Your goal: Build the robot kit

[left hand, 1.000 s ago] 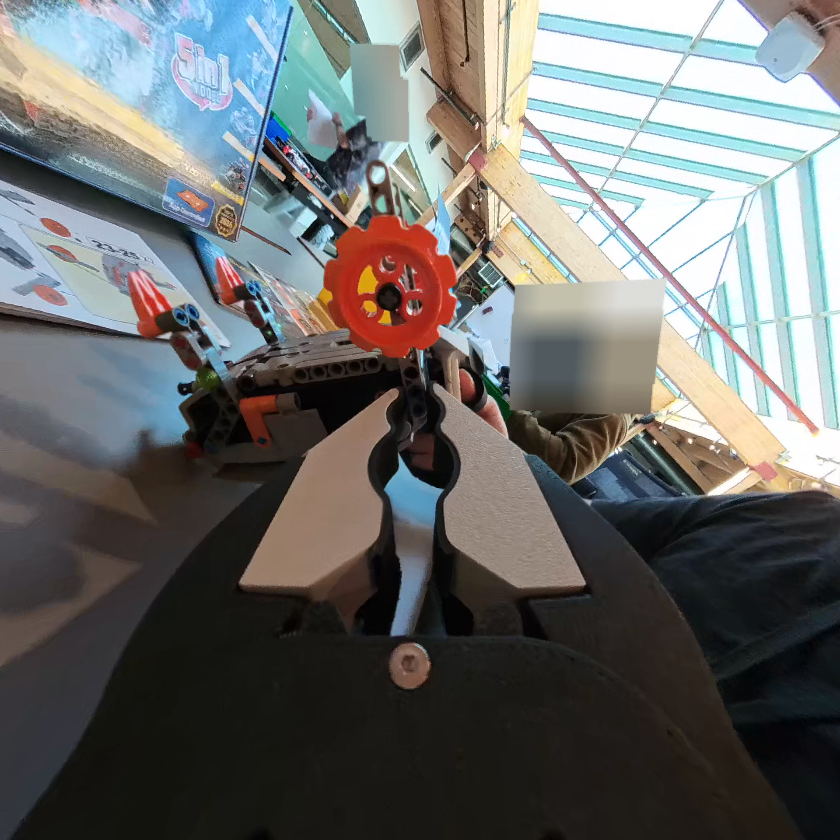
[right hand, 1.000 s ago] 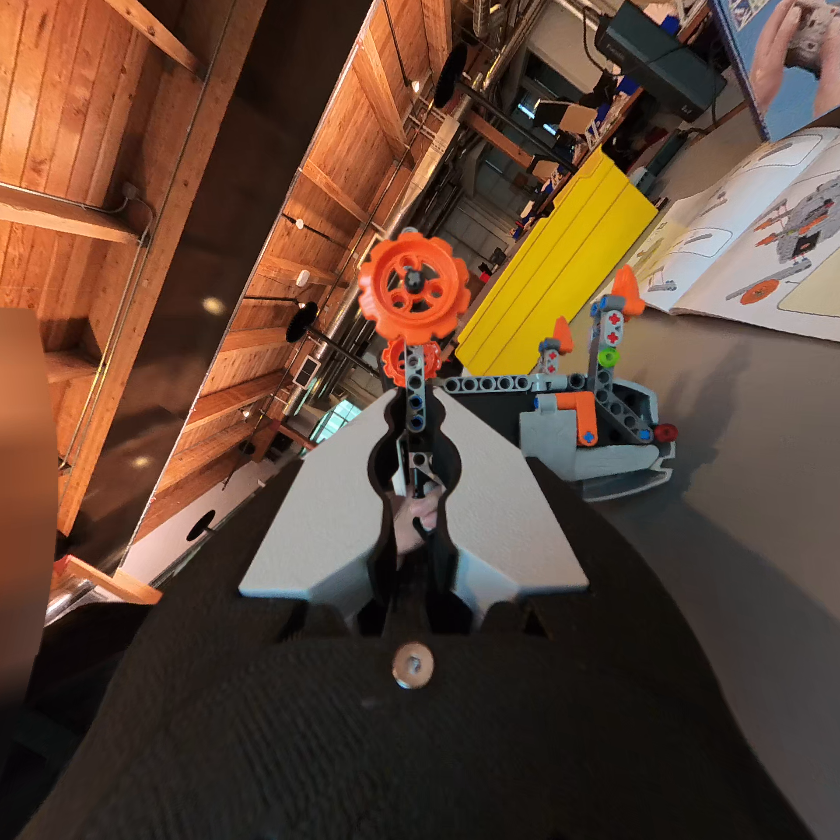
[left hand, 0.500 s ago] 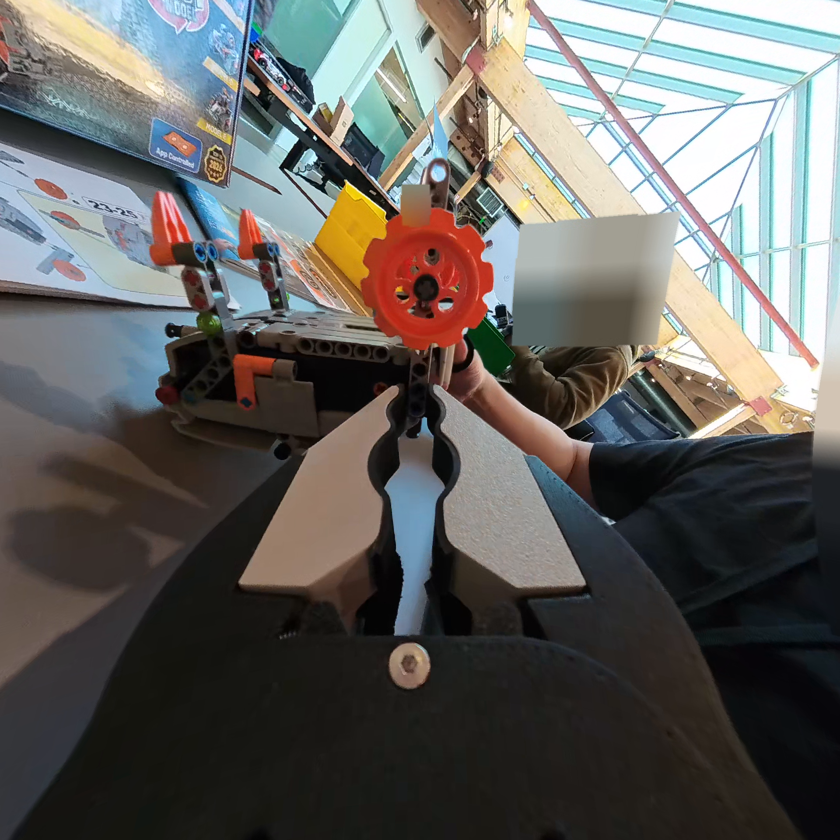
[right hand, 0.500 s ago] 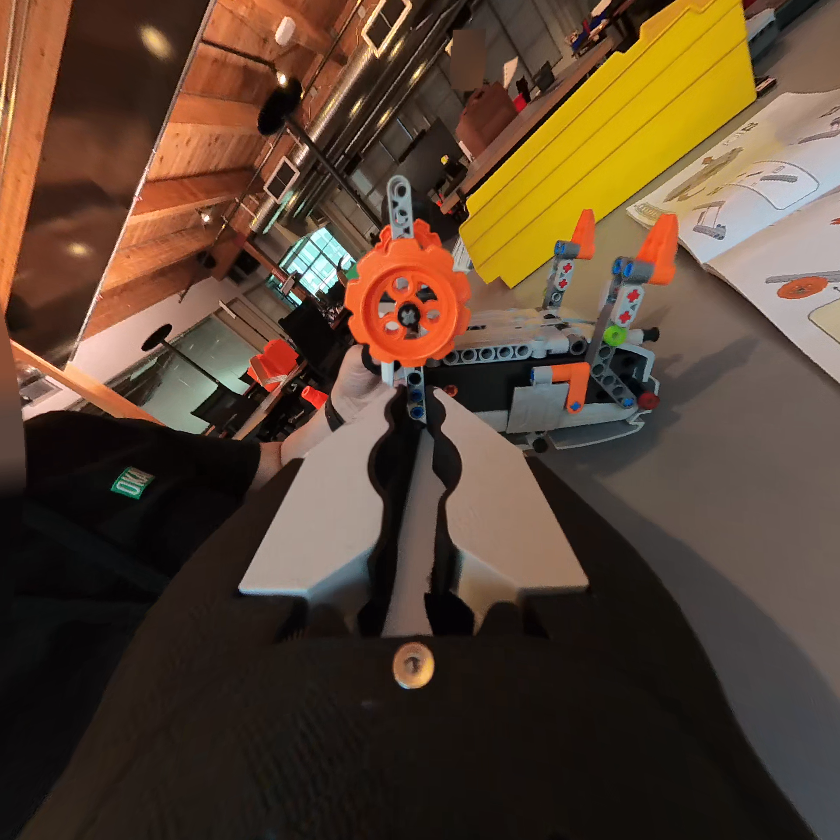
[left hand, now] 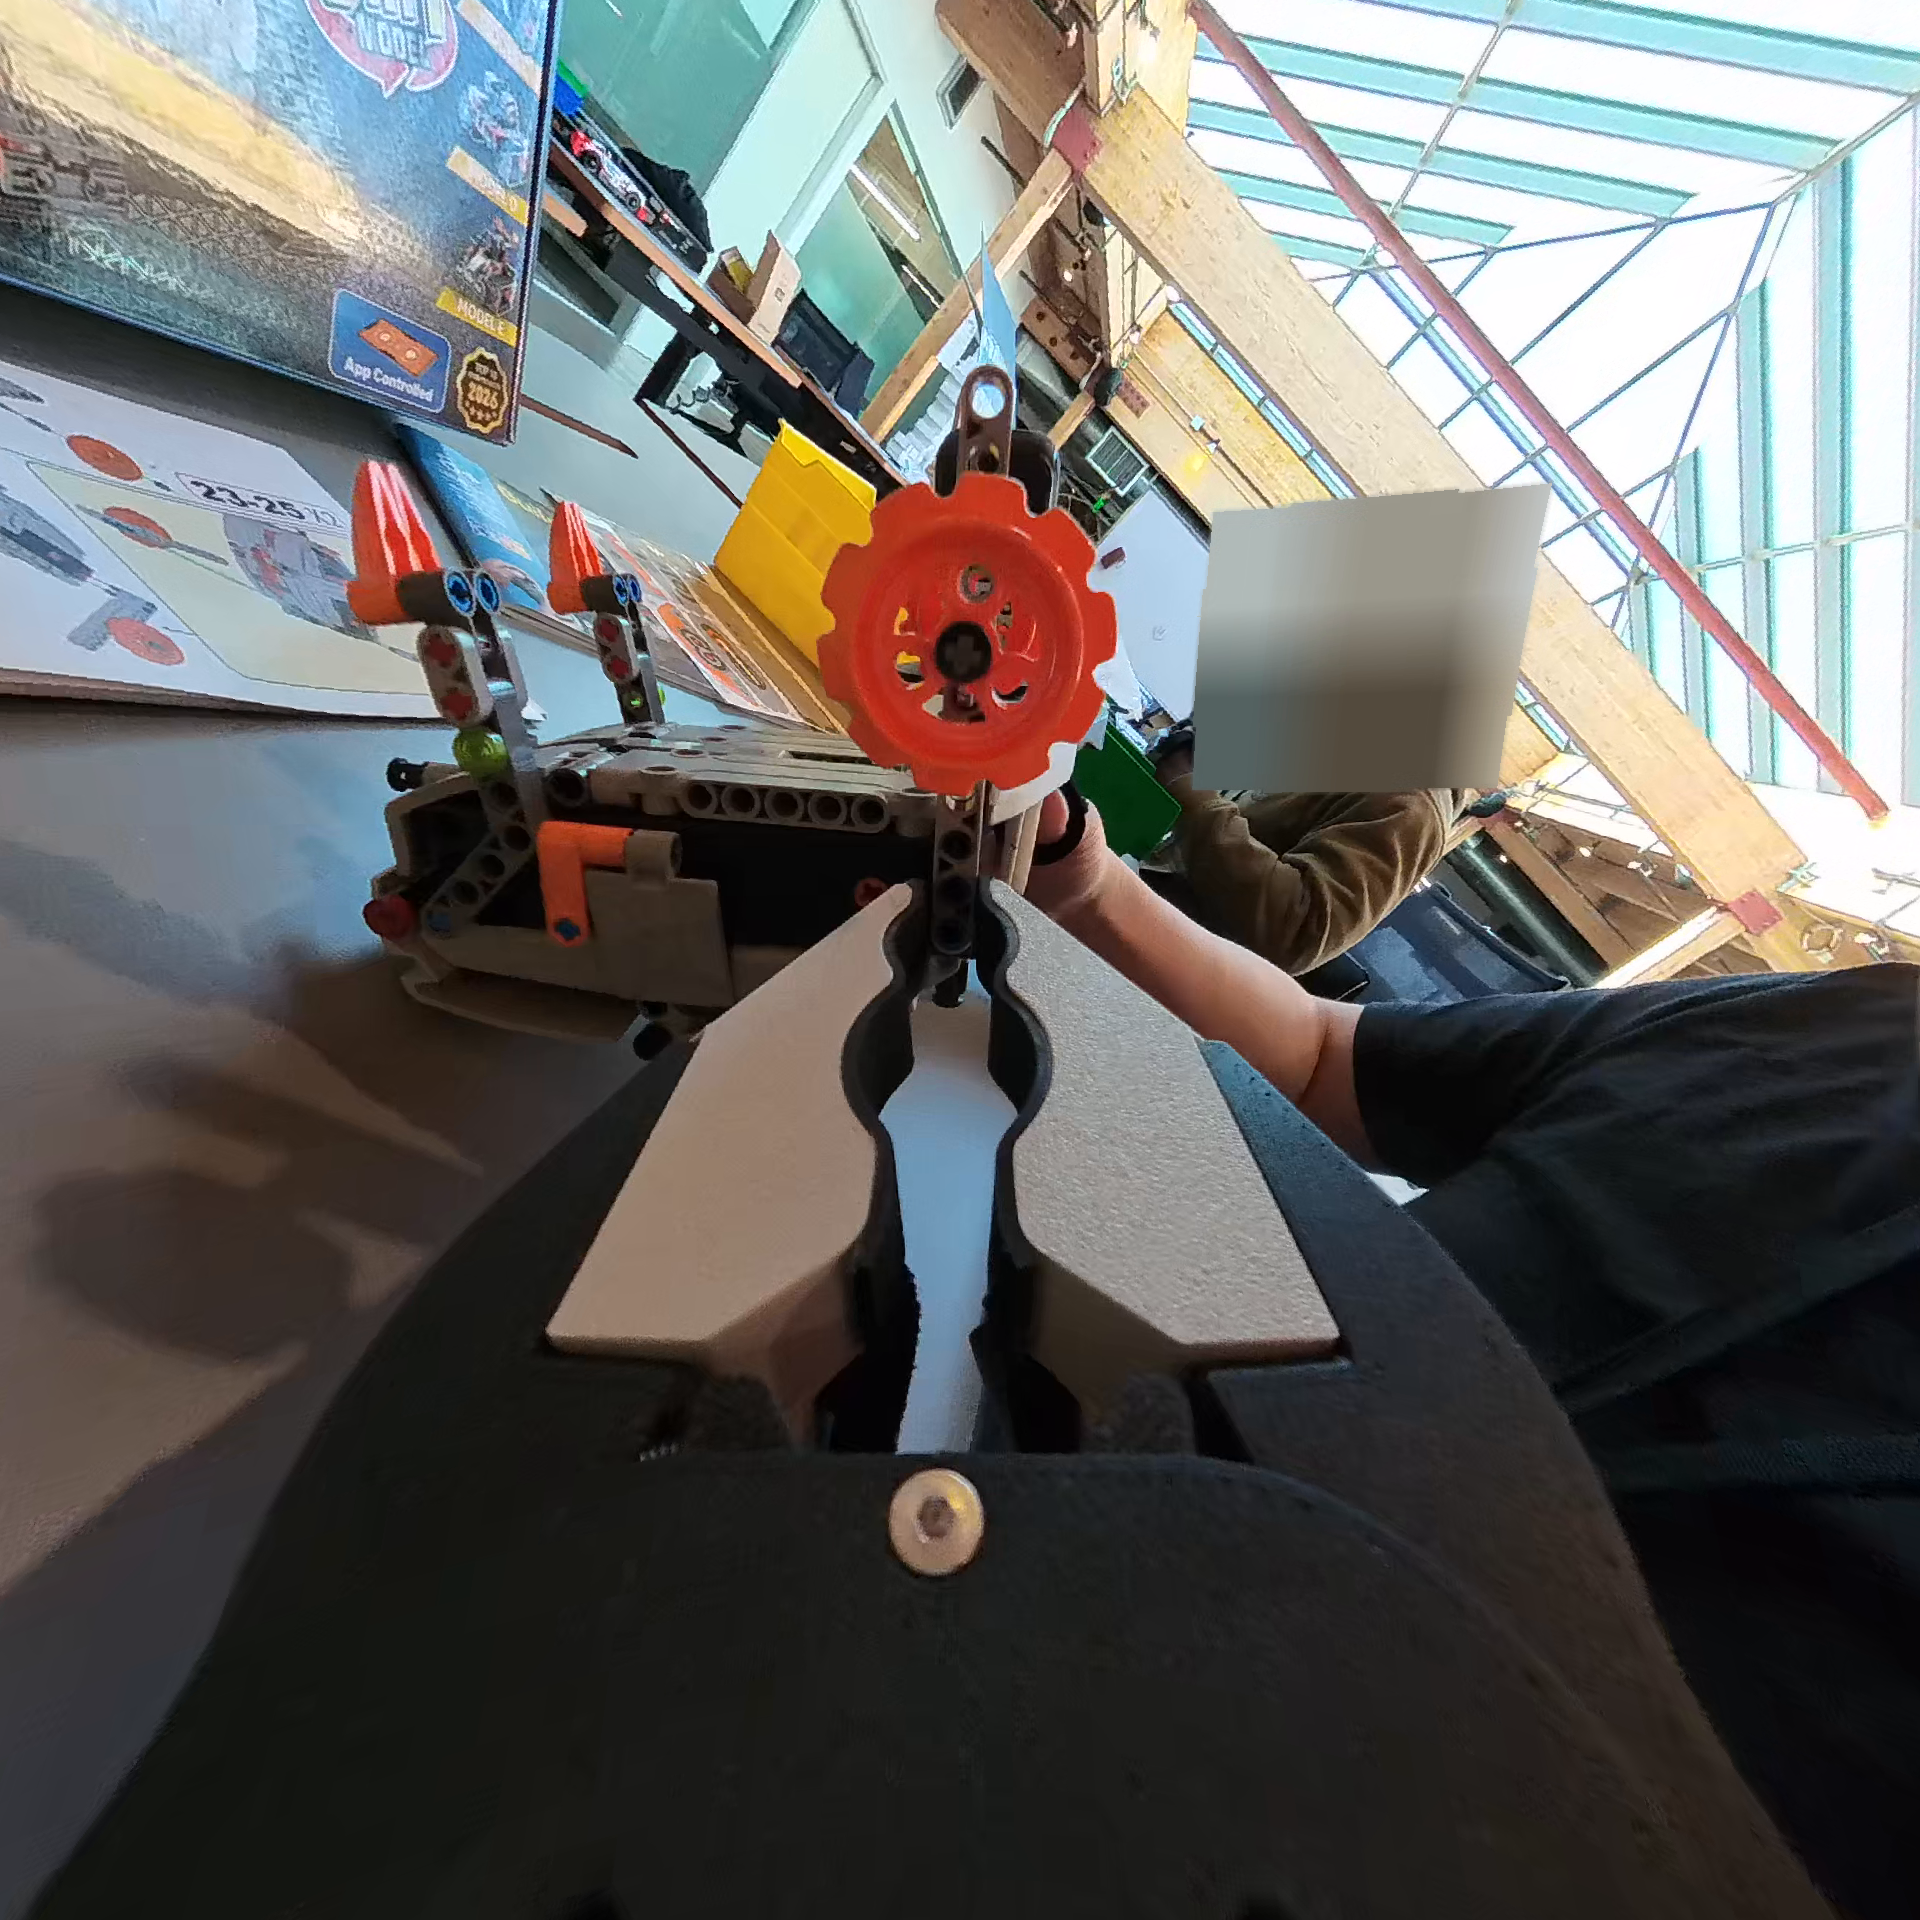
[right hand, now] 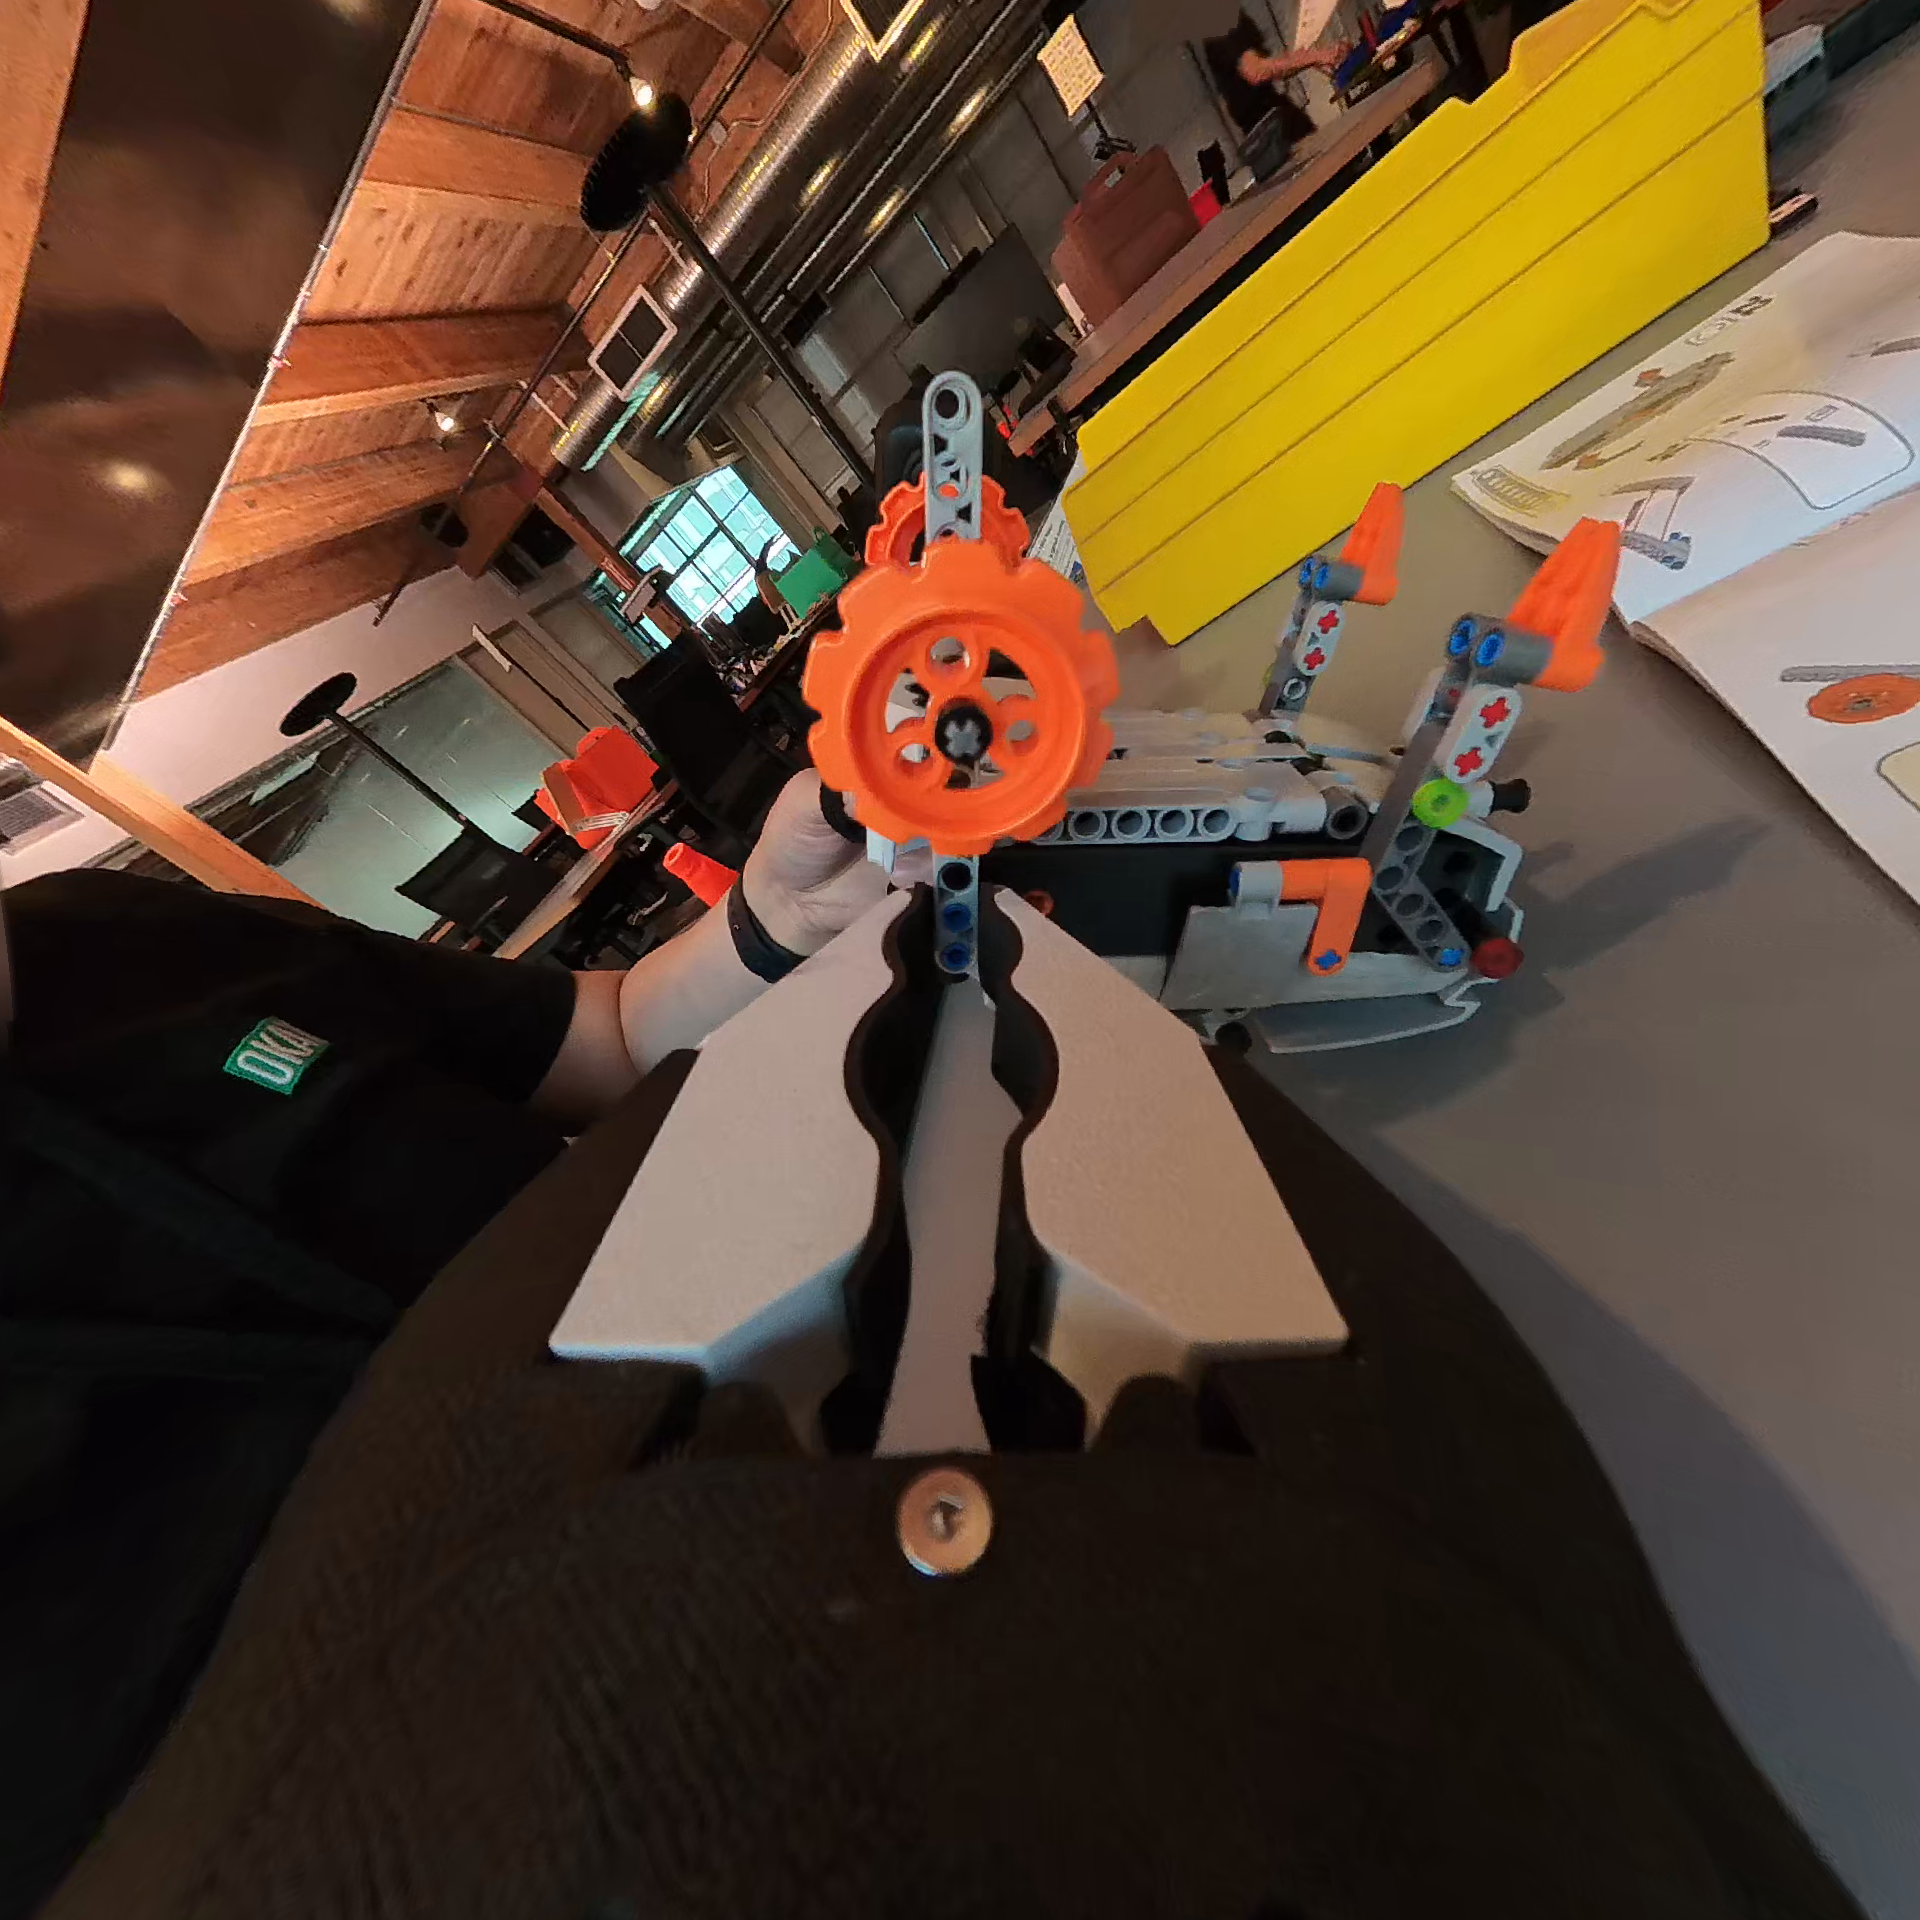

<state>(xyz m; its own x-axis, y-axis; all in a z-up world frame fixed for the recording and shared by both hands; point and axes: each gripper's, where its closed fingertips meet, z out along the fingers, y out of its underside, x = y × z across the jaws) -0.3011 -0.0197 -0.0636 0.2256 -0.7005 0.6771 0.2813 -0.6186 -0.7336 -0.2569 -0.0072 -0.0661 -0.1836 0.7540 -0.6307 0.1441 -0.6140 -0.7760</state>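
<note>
My left gripper (left hand: 954,920) is shut on a dark grey studless beam (left hand: 956,883) that carries an orange toothed wheel (left hand: 966,634). My right gripper (right hand: 956,920) is shut on a grey beam with blue pins (right hand: 956,904) that carries an orange toothed wheel (right hand: 961,712). A second orange wheel (right hand: 899,525) and a light grey beam (right hand: 954,447) show behind it. Both sit at one end of a grey and black brick vehicle model (left hand: 644,862) (right hand: 1299,894) with orange cones, resting on the grey table. The opposite hand shows past each wheel (left hand: 1081,862) (right hand: 810,862).
An open instruction booklet (left hand: 187,582) (right hand: 1766,623) lies beyond the model. A yellow bin (right hand: 1434,281) (left hand: 795,540) stands behind it. A printed product box (left hand: 260,177) stands at the far left. A person in a brown sleeve (left hand: 1309,862) sits behind. My hands' fingertips stand some 6 cm from each other.
Both views have swung down and levelled toward the table, the right one away from the ceiling. The grippers have stayed shut on the beams with the orange wheels.
</note>
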